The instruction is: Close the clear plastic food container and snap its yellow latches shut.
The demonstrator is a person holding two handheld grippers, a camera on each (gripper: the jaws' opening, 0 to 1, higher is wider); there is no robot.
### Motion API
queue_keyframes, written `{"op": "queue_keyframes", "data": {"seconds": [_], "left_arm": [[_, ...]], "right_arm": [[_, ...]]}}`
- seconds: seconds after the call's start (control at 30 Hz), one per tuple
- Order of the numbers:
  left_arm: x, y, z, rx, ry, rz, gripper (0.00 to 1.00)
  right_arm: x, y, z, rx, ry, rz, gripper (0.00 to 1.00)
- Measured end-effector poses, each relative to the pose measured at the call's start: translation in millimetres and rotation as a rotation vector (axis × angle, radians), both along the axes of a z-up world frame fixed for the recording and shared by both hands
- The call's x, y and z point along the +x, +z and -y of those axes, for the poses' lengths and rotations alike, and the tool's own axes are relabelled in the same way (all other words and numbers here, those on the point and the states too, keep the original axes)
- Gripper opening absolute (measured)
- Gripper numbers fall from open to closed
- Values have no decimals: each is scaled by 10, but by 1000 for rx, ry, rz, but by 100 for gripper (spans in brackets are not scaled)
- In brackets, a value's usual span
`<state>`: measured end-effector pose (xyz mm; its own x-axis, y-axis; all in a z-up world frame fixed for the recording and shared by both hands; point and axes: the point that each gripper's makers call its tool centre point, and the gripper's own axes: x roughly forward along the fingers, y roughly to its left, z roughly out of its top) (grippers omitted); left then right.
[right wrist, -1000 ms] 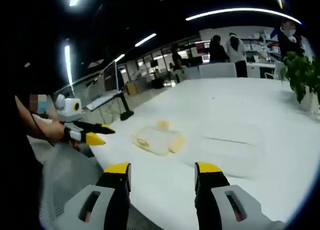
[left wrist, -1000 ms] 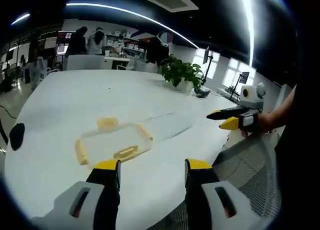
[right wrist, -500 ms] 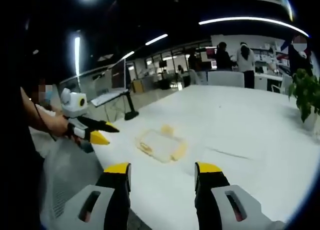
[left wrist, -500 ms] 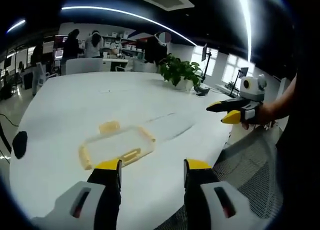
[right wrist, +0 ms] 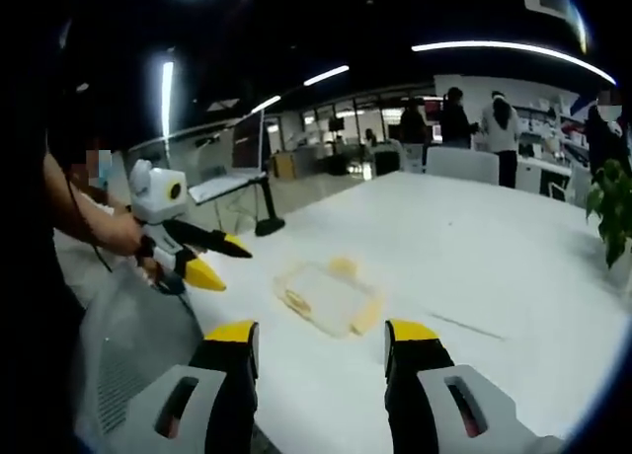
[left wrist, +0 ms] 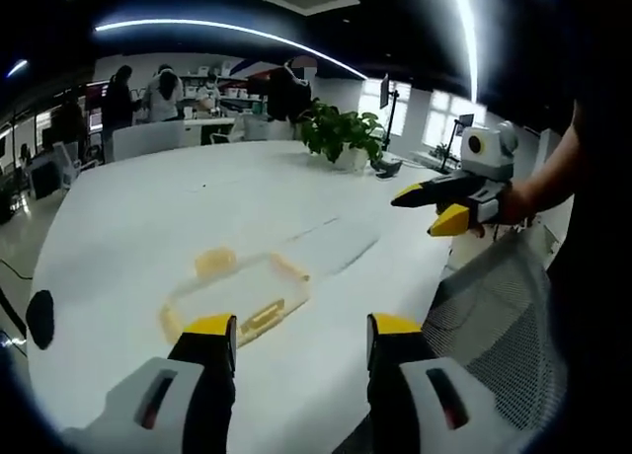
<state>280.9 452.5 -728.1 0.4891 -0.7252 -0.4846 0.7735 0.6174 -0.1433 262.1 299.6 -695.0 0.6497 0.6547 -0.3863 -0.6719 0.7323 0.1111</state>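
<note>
Plant [left wrist: 340, 135] beyond container [left wrist: 235, 294]

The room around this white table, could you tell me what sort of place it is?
Most likely an open-plan office or lab: a long white table, monitors on arms, a mesh office chair, a potted plant and people standing at desks behind.

You are looking at one clear container [left wrist: 237, 294], four yellow latches [left wrist: 215, 262], two grippers [left wrist: 296, 328], one potted plant [left wrist: 339, 135], one white table [left wrist: 178, 197].

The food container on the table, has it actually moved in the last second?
No. The container keeps its place on the white table, its long side toward the near edge; its shift in both views comes from camera motion.
</note>
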Motion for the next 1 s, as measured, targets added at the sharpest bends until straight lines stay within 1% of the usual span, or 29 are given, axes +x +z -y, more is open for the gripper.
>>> {"op": "queue_keyframes", "data": {"seconds": [0.13,0.23,0.33,0.43,0.6,0.7,0.8,1.0], "left_arm": [[31,-30,-42,37,-36,16,52],[78,-21,-65,41,-42,20,52],[115,-23,-86,88,-74,49,52],[146,-13,-81,89,-89,47,52],[196,-43,-113,97,-106,39,52],[218,-65,-136,106,-121,33,51],[256,-75,-151,105,-129,22,50],[332,-111,-197,132,-161,34,50]], "right_arm": [[42,-3,-20,-21,12,9,51],[78,-7,-23,-30,16,11,51],[126,3,-49,-39,21,11,51],[166,1,-86,-49,30,19,51],[215,-7,-135,-61,33,21,50],[234,-39,-170,-123,66,51,52],[242,-63,-209,-141,83,52,52],[306,-95,-226,-160,90,44,51]]}}
